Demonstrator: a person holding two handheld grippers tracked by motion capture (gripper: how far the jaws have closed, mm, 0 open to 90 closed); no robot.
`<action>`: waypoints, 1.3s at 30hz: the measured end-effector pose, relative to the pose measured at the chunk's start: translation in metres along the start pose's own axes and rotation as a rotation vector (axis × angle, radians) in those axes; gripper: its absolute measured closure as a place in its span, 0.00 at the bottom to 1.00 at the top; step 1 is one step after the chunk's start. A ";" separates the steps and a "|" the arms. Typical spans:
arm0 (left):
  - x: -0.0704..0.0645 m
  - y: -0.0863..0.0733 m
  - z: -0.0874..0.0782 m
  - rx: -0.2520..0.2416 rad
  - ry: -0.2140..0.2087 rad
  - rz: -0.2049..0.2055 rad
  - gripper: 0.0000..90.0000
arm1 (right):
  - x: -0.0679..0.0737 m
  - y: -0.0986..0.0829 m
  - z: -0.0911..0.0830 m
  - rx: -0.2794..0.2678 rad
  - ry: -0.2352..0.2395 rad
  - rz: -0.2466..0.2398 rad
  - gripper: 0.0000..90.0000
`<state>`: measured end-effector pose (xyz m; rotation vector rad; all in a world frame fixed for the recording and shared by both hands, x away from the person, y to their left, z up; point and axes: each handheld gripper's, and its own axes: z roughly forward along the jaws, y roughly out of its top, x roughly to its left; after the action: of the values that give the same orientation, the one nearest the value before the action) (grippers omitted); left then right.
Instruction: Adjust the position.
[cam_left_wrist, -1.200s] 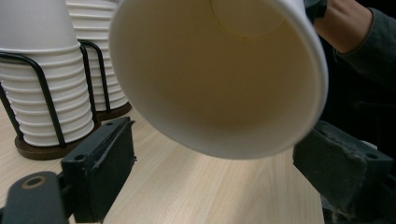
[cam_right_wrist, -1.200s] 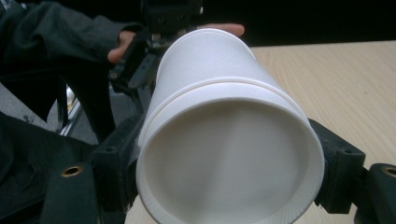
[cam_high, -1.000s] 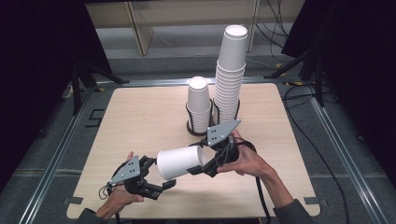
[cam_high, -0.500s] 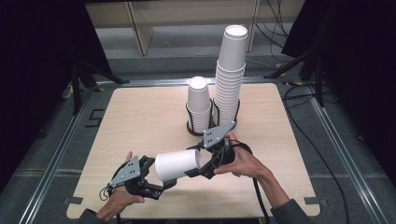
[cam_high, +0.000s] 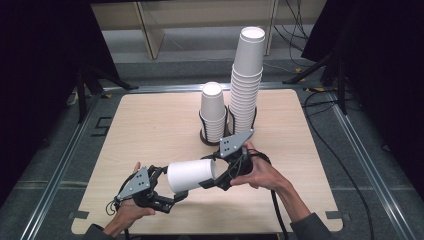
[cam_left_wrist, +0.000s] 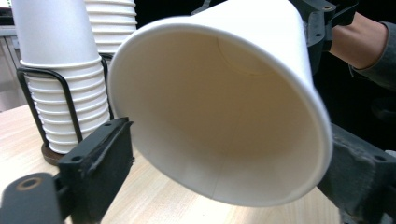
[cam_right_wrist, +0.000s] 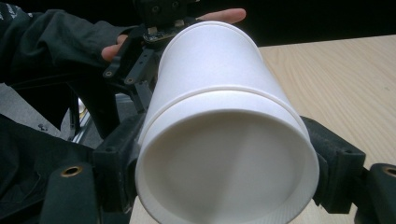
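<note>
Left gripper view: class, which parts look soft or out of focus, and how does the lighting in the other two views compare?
Left gripper view: the paper cup is sharp inside, its near jaws blurred. Right gripper view: the cup's base is evenly lit, without glare. High view: the table is bright, its surroundings dark.

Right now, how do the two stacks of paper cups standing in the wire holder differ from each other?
The tall stack rises well above the short stack, close to twice its height, so it plainly holds more cups. The tall stack stands at the right of the wire holder in the high view, the short stack at the left. The tall stack leans slightly; the short stack looks straighter. Both are white cups nested upside down.
</note>
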<state>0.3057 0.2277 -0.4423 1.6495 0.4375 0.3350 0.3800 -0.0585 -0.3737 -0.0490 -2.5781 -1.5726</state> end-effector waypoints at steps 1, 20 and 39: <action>0.000 0.000 0.000 -0.003 0.012 -0.002 0.05 | 0.000 0.000 0.000 0.000 0.000 -0.006 0.28; -0.001 0.002 -0.002 -0.005 -0.038 0.033 0.08 | 0.001 -0.002 0.009 -0.006 0.038 -0.003 0.28; 0.001 0.003 0.001 0.092 -0.059 0.072 0.18 | -0.004 -0.007 0.005 0.045 0.004 0.025 0.21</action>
<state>0.3073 0.2273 -0.4395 1.7631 0.3542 0.3223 0.3831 -0.0575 -0.3824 -0.0744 -2.5985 -1.5039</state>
